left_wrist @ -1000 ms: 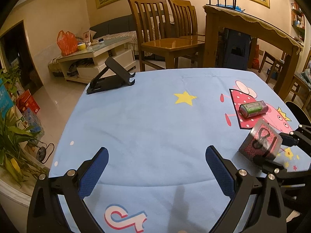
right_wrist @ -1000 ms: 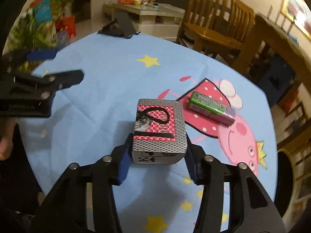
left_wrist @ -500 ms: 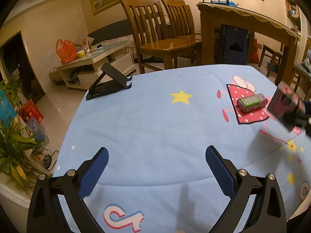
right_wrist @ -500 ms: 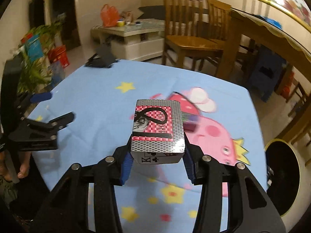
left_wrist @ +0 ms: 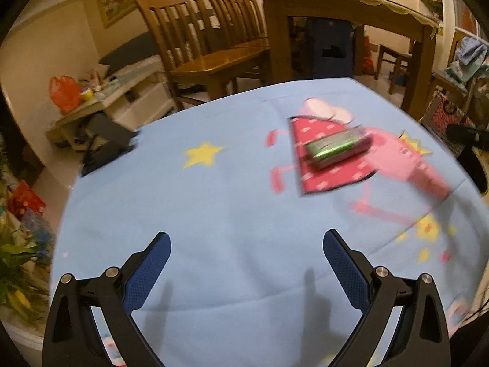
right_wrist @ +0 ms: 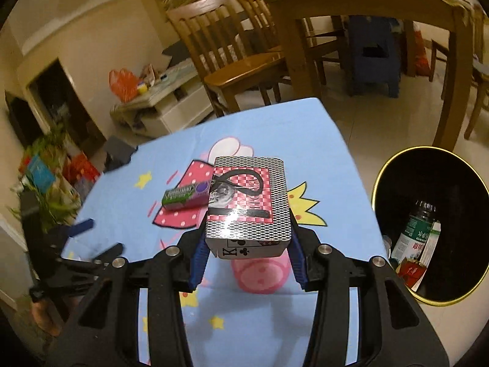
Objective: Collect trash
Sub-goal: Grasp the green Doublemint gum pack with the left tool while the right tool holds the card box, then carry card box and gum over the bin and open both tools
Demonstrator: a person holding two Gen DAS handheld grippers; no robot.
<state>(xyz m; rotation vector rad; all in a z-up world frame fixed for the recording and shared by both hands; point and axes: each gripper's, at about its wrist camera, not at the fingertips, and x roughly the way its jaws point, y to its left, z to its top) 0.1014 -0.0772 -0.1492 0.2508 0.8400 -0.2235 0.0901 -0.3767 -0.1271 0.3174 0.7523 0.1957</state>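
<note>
My right gripper [right_wrist: 246,252] is shut on a playing-card box [right_wrist: 247,203] with a red and silver pattern, held above the table's right part. A green gum pack [right_wrist: 186,197] lies on the pink cartoon print just left of the box; it also shows in the left wrist view [left_wrist: 337,146]. My left gripper [left_wrist: 246,263] is open and empty over the blue tablecloth [left_wrist: 214,214], well short of the pack. A black bin with a gold rim [right_wrist: 382,183] stands on the floor to the right, holding a bottle [right_wrist: 417,226] and cartons.
A black phone stand [left_wrist: 104,143] sits at the table's far left corner. Wooden chairs [left_wrist: 207,46] and a wooden dining table [left_wrist: 345,6] stand behind. Plants [left_wrist: 18,263] are at the left. The left gripper shows in the right wrist view [right_wrist: 82,241].
My right gripper has carried the card box to the right, toward the table's edge, and the bin has come into its view. The left gripper has swung right, toward the gum pack.
</note>
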